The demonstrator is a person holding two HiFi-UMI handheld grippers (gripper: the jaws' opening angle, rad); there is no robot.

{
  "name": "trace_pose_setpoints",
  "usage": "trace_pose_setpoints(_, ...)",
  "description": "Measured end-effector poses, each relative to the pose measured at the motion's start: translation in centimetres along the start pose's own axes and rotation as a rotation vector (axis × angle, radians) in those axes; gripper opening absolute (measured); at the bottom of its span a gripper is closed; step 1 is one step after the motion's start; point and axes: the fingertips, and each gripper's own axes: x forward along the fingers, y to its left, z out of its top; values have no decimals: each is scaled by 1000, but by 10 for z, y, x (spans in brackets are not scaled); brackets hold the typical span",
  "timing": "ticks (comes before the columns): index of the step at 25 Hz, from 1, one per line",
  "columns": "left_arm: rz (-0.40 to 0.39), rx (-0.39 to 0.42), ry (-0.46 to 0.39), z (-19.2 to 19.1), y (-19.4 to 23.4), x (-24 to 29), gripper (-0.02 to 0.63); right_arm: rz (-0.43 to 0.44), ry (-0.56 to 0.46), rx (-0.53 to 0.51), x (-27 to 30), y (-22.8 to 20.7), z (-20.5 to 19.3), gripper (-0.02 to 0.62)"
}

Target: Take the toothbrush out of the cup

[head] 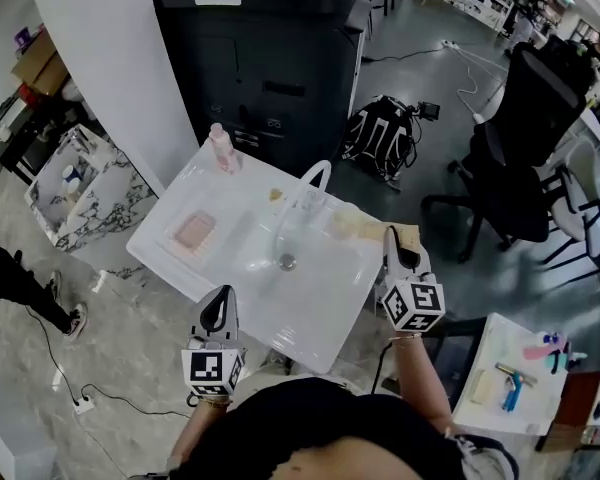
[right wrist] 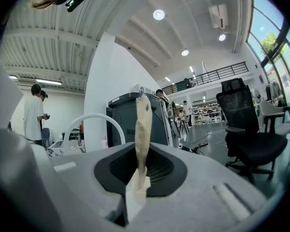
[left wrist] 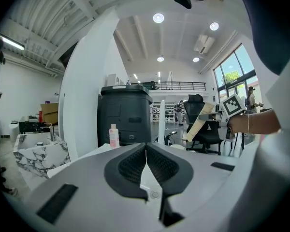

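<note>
White washbasin counter (head: 325,313) on marbled floor (head: 110,348)

Round ceiling lamps (left wrist: 158,18) are glowing overhead in both gripper views, blowing out into white discs, while daylight is pouring in through tall windows (right wrist: 276,30) at the right. The head view is looking dimmer and greyer, with the white bench (head: 325,313) catching a pale sheen. Both gripper views are bending strongly at the edges and darkening to black corners. The toothbrush (right wrist: 143,124) is showing soft, close to the lens
</note>
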Motion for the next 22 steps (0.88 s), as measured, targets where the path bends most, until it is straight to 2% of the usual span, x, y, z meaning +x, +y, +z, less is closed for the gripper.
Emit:
trace_pose_setpoints(6, -64, 4, -13, 1, -19, 3, 5, -18, -13, -17, -37, 4, 3, 34)
trace_pose_setpoints(13, -124, 29, -4, 1, -39, 4, 5, -58, 18, 20, -73, 2, -13, 34)
trace_pose_setpoints(22, -153, 37, 8, -4, -52, 6, 5, -106, 52, 66, -106, -2, -34, 34)
